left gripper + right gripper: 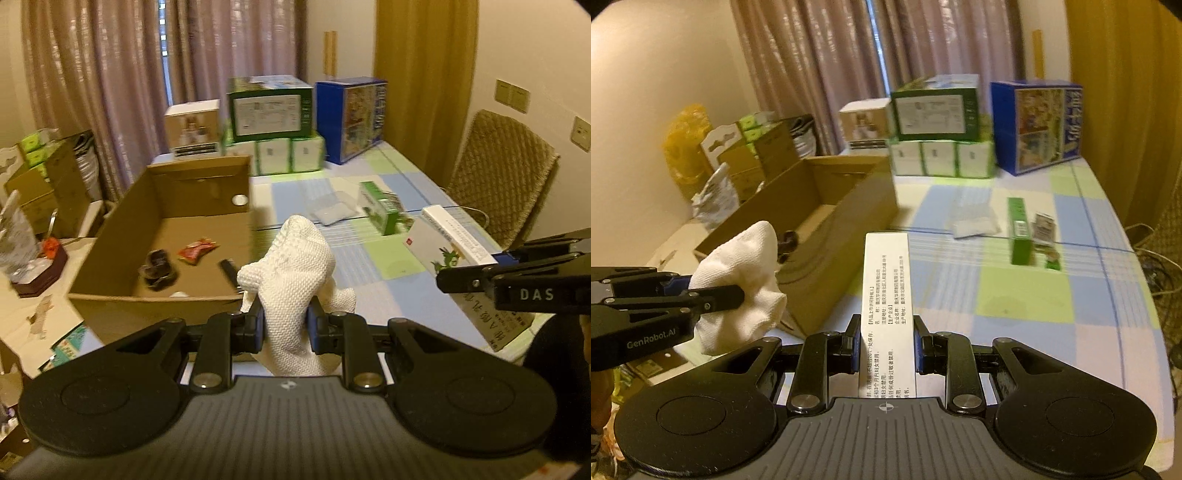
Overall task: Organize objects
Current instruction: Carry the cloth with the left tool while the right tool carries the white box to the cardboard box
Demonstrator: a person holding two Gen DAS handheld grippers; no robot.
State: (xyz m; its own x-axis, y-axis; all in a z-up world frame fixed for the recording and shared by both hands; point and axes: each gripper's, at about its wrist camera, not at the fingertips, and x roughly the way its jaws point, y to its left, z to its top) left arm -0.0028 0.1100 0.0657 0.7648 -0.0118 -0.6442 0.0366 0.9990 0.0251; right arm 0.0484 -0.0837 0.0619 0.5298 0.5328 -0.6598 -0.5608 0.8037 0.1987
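— Where's the left gripper (pixel 285 314)?
— Raised beside the cardboard box (pixel 162 236), clamped on a white cloth (pixel 295 266).
— The right gripper (pixel 885 332)?
— Level over the table (pixel 1027 295), pinching a white carton (pixel 884 280); print probably medicinal, blurred.

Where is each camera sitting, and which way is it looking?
Left wrist: sits on the left gripper, looks along it at the white cloth it holds; the right gripper shows.
Right wrist: sits on the right gripper, looks past the white box it holds.
Both face the cardboard box and table.
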